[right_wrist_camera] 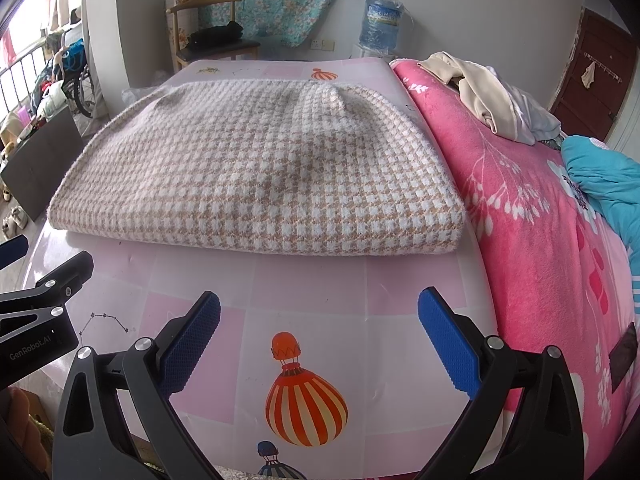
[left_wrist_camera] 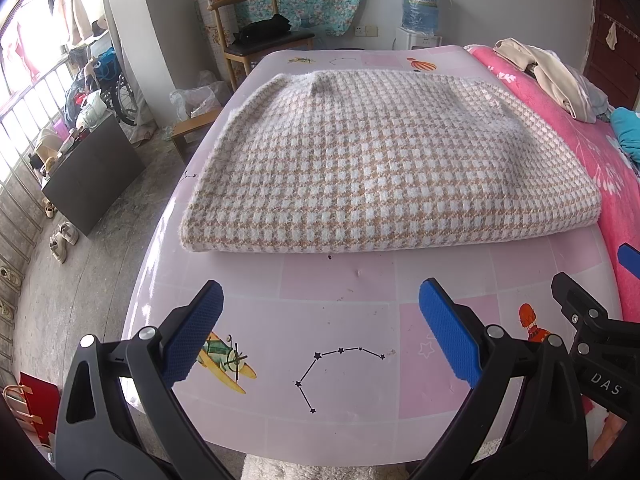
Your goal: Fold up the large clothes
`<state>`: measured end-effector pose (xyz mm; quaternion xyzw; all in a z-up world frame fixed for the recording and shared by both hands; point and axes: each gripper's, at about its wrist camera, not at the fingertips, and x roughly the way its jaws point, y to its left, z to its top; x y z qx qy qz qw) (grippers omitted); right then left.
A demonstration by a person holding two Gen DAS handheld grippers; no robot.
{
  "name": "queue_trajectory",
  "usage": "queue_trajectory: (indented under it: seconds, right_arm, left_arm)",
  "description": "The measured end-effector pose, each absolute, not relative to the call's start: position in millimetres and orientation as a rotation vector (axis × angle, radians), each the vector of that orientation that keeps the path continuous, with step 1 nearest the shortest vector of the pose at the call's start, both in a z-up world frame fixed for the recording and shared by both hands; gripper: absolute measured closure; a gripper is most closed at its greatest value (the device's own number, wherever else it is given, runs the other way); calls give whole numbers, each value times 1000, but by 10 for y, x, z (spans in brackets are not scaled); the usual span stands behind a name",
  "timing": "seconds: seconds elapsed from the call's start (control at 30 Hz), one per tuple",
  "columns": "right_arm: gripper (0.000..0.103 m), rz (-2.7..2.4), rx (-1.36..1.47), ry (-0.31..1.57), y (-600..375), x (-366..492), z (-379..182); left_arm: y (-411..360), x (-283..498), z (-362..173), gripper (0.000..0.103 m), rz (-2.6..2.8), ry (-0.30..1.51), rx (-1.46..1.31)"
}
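On the left, beyond the table edge, a dark cabinet (left_wrist_camera: 92, 172) and pairs of shoes (left_wrist_camera: 64, 238) are seen on the concrete floor, well apart from the work. The left gripper (left_wrist_camera: 320, 332) is held low over the near part of the pink printed table mat (left_wrist_camera: 340, 280), its jaws spread wide and nothing held between them; the blue pads (left_wrist_camera: 196, 334) touch neither cloth nor mat as far as can be told. Further in, the checked knit garment (left_wrist_camera: 380, 168) lies on the mat as a thick, roughly rectangular stack, its near folded edge turned toward both grippers and apparently already folded at least once. If another fold is judged to be wanted, it would best be made by taking the two near corners at the same time, all layers being pinched together so that the lower plies are not left behind, and by carrying them evenly to the far edge so that the sides stay aligned. The fuzzy, bulky fabric is likely to spring back, so a flattening press would be advised. The right gripper (right_wrist_camera: 320, 338) is likewise held above the mat with its jaws wide apart and empty, near the garment's right corner but not touching it. At the far right a pink floral blanket (right_wrist_camera: 520, 220) and a heap of other clothes (right_wrist_camera: 492, 100) are seen beside the mat.
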<state>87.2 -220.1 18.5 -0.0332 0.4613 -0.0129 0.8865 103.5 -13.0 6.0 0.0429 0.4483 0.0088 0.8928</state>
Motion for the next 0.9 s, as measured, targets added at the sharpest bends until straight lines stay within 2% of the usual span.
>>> queue_trajectory:
  seconds: [0.9]
  right_arm:
    - [6, -26, -70, 960, -2215, 869, 171]
  left_arm:
    - [-106, 1037, 78, 8, 20, 930, 85]
